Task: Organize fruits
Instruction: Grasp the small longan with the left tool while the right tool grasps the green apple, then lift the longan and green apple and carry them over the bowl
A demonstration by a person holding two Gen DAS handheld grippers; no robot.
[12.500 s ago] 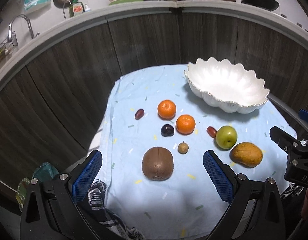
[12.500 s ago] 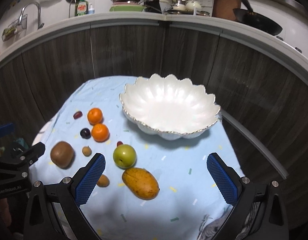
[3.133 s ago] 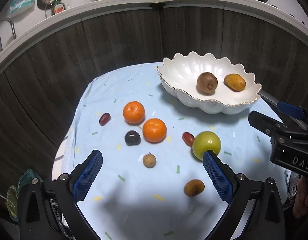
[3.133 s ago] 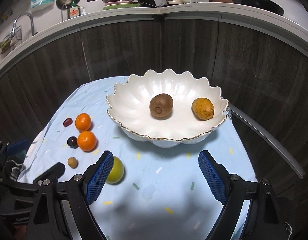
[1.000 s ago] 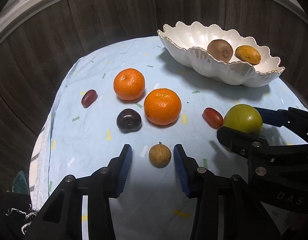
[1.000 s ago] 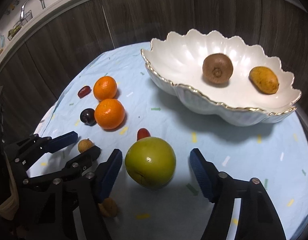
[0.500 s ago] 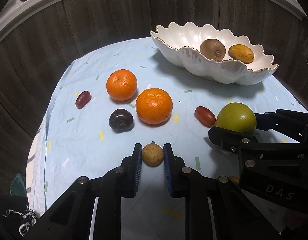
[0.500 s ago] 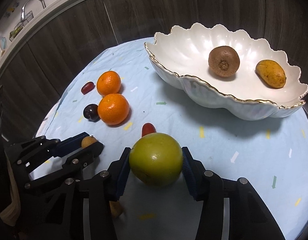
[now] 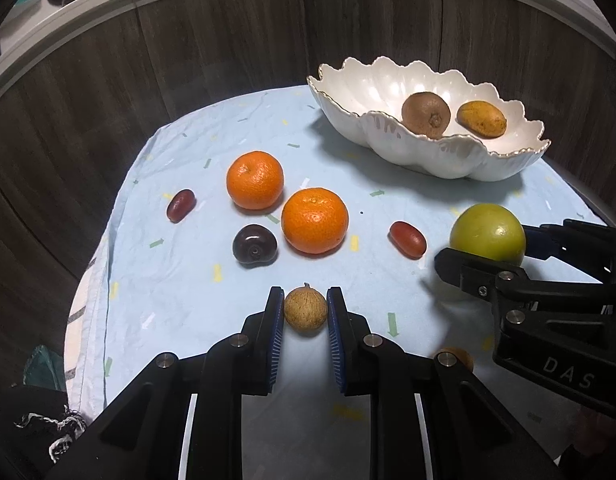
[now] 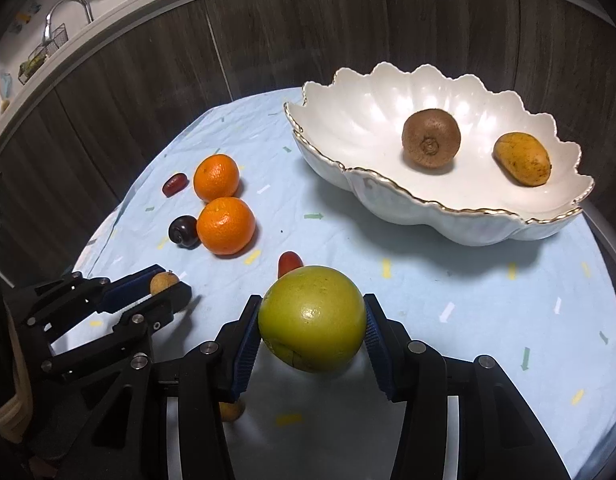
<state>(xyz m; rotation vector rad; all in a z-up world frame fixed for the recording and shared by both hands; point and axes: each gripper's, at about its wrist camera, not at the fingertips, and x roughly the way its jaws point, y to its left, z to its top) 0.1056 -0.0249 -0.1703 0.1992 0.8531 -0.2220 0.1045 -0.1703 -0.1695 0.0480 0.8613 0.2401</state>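
You had both pickups made: your left hand-held gripper (image 9: 305, 312) pinched the small brown fruit (image 9: 305, 309) near the table's front edge, your right hand-held gripper (image 10: 312, 326) clamped the green apple (image 10: 312, 318), so next I reckon came carrying both over the scalloped bowl (image 10: 392, 200) rim.

Glossy porcelain-like bowl (image 10: 388, 200) on matt, creased cloth (image 10: 428, 280); rough-skinned kiwi (image 10: 431, 138) inside.
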